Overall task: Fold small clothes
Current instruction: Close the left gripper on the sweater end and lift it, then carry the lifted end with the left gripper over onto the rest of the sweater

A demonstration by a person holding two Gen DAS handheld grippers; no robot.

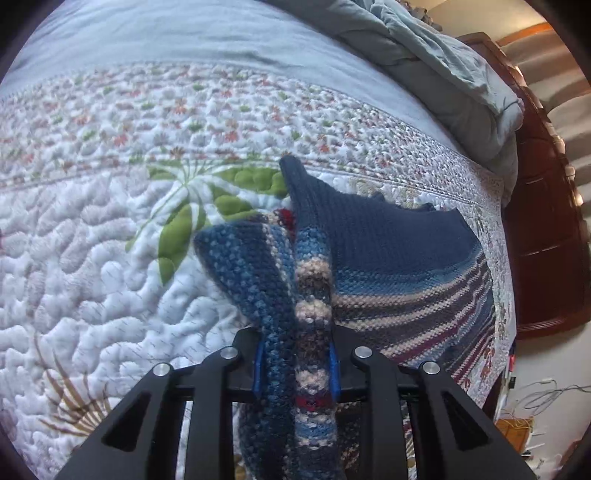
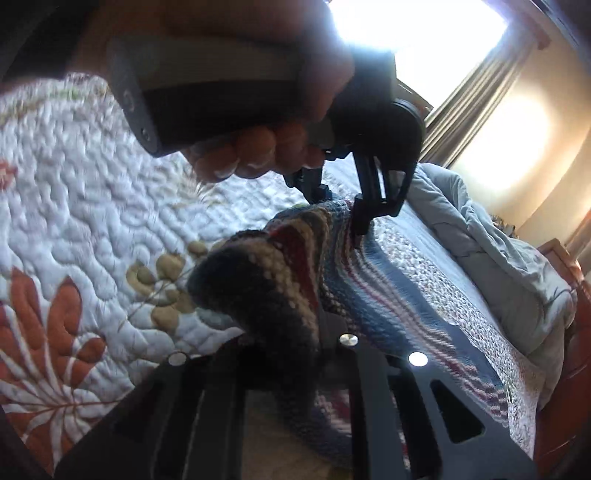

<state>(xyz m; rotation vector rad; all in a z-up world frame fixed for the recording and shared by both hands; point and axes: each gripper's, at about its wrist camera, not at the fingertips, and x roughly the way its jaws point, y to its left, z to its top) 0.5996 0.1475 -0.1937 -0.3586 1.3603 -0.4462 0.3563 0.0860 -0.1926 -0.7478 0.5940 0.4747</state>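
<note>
The left gripper [image 1: 295, 373] is closed on a bunched fold of the striped knit garment [image 1: 388, 266]; blue pads show on either side of the wool, and the fingertips themselves are buried in it. The rest of the garment spreads flat on the quilt [image 1: 92, 258] towards the right, its dark blue end furthest off; one corner stands up in a peak, and what lies under it is hidden.

In the right wrist view the right gripper [image 2: 295, 354] has a thick roll of the same garment [image 2: 266, 291] between its fingers; the wool covers the tips and the picture is dim there, so how tightly the jaws meet cannot be made out, though the cloth is plainly pinched and lifted. Above it the person's left hand [image 2: 255, 151] grips the handle of the other gripper [image 2: 364, 225], blurred and cut off by the top edge; its fingers come down onto the garment. A crumpled grey-blue duvet [image 2: 498, 251] lies along the far side of the bed; the window [image 2: 417, 26] is blown out white.
</note>
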